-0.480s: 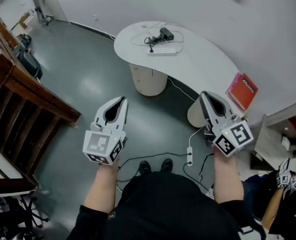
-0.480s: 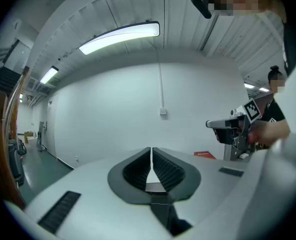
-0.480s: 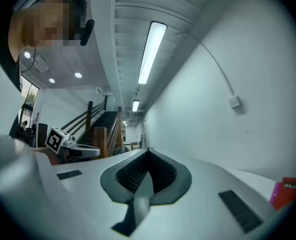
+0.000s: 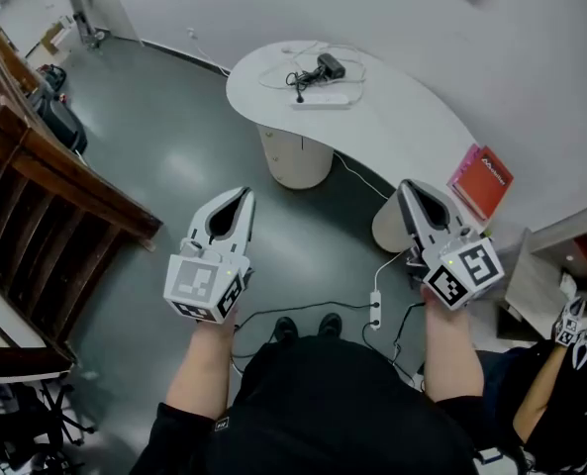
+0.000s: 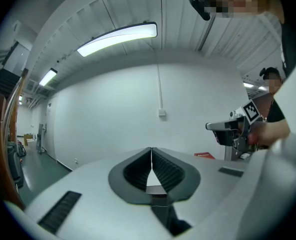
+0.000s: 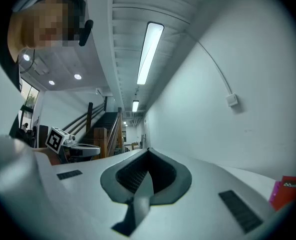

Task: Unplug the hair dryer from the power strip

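Note:
The black hair dryer (image 4: 329, 66) lies at the far side of the white rounded table (image 4: 402, 127). Its cord runs to a plug (image 4: 300, 97) in the white power strip (image 4: 321, 101) beside it. Both grippers hang level over the floor, well short of the table. My left gripper (image 4: 242, 195) is shut with nothing in it, its pads meeting at the tip (image 5: 151, 149). My right gripper (image 4: 403, 185) is shut too and holds nothing (image 6: 148, 150). Neither gripper view shows the dryer or the strip.
A wooden stair railing (image 4: 55, 166) runs along the left. A red book (image 4: 481, 179) leans by the wall on the right. A second power strip (image 4: 375, 310) with cables lies on the floor near my feet. Another person's grippers (image 4: 575, 327) show at the right edge.
My two grippers have kept still. The other person's grippers at the right edge have shifted slightly.

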